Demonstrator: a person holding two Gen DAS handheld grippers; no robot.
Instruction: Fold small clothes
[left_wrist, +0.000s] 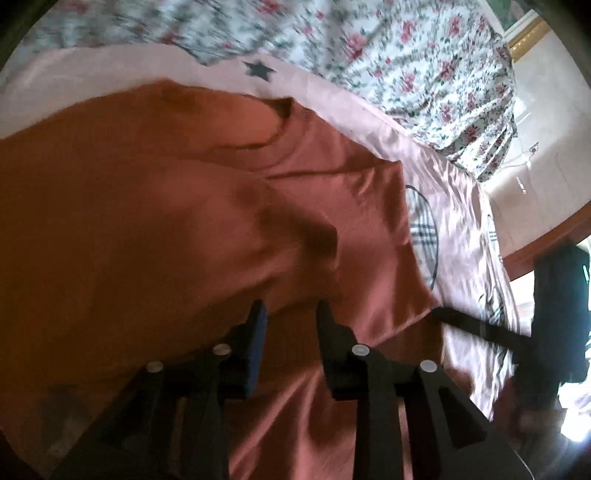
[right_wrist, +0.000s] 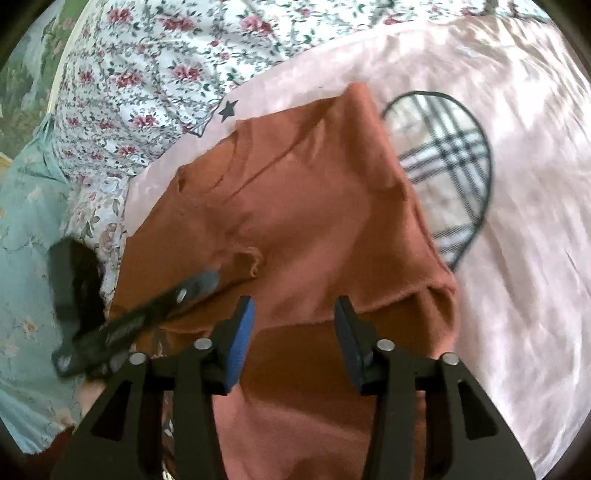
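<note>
A small rust-orange shirt (left_wrist: 155, 206) lies on a pink satin sheet (left_wrist: 332, 96), partly folded over itself; it also shows in the right wrist view (right_wrist: 314, 206). My left gripper (left_wrist: 291, 314) is open just above the shirt, its jaws apart with nothing between them. My right gripper (right_wrist: 295, 314) is open over the shirt's near edge, empty. The left gripper also shows in the right wrist view (right_wrist: 192, 288), reaching onto the shirt's left side. The right gripper shows as a dark shape in the left wrist view (left_wrist: 480, 328), at the shirt's right edge.
A floral quilt (right_wrist: 147, 74) is bunched at the far side of the bed. A plaid heart patch (right_wrist: 443, 158) on the pink sheet lies right of the shirt. Pale blue floral fabric (right_wrist: 26, 258) lies at the left. A wooden bed edge (left_wrist: 546, 240) runs at the right.
</note>
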